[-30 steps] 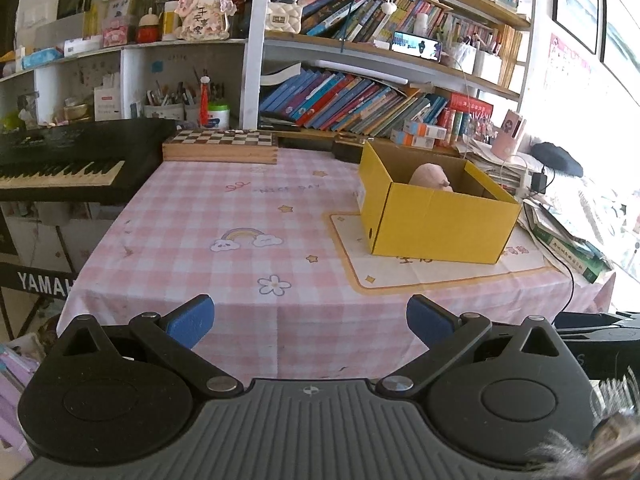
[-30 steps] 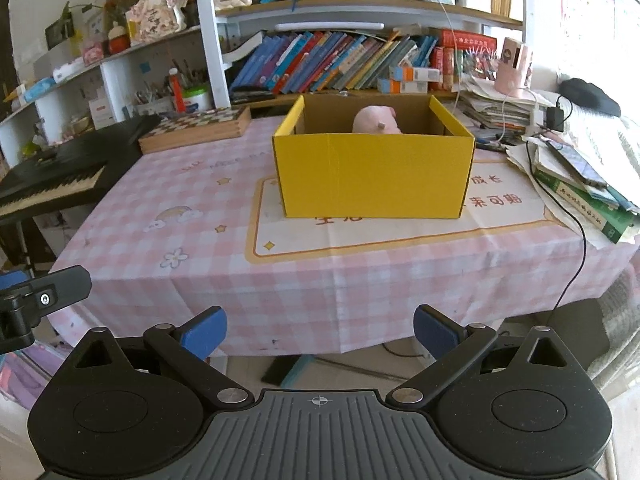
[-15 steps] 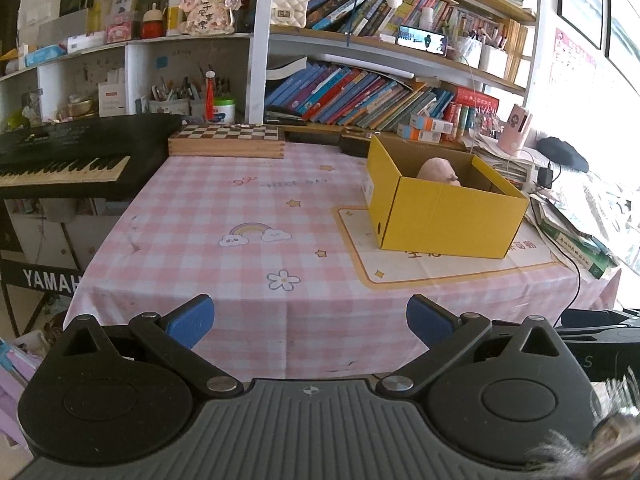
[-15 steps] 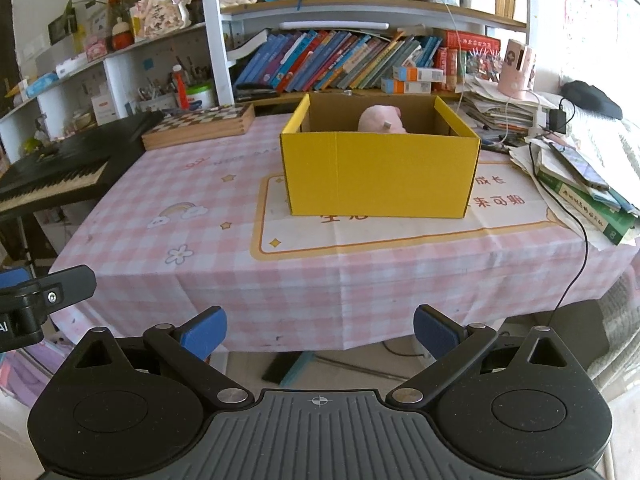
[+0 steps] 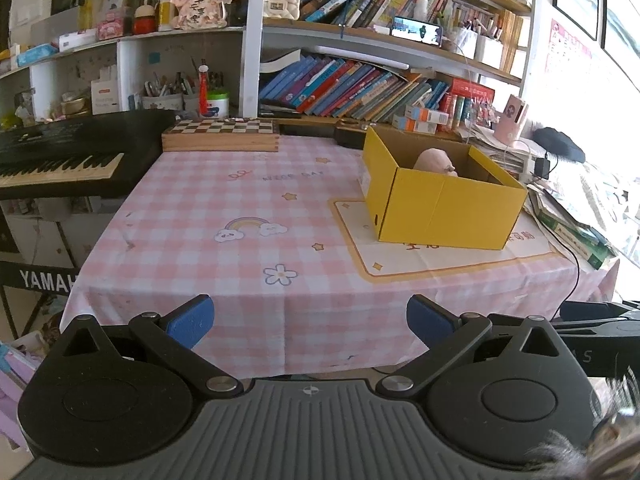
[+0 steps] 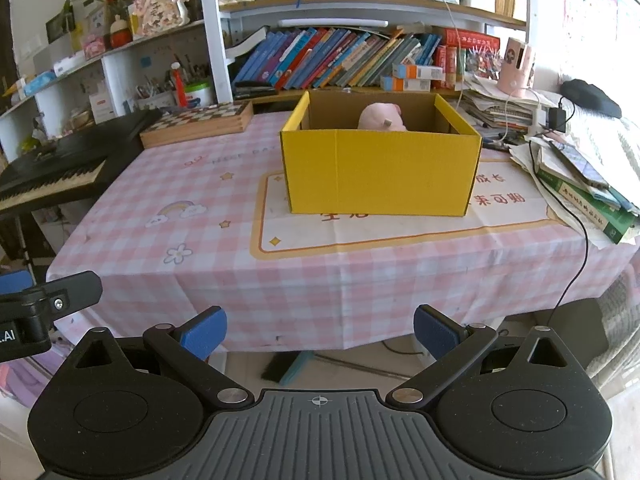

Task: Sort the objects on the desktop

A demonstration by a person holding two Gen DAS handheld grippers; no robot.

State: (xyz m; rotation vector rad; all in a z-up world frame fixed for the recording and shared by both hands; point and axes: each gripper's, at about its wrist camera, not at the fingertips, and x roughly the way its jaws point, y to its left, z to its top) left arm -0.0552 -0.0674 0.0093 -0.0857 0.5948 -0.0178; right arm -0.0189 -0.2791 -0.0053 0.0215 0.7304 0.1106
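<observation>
Both grippers, left (image 5: 310, 320) and right (image 6: 320, 328), hang off the table (image 6: 200, 216) with fingers spread and empty, the sorting looks finished with the pink toy (image 6: 380, 118) in the yellow box (image 6: 380, 172), so nothing seems left to fetch.

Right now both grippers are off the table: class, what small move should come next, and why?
Probably keep both grippers back and lower them to rest. The left gripper and right gripper are open and empty. The pink plush toy already sits in the yellow box, and the checked tablecloth in front shows nothing loose left to sort.
</observation>
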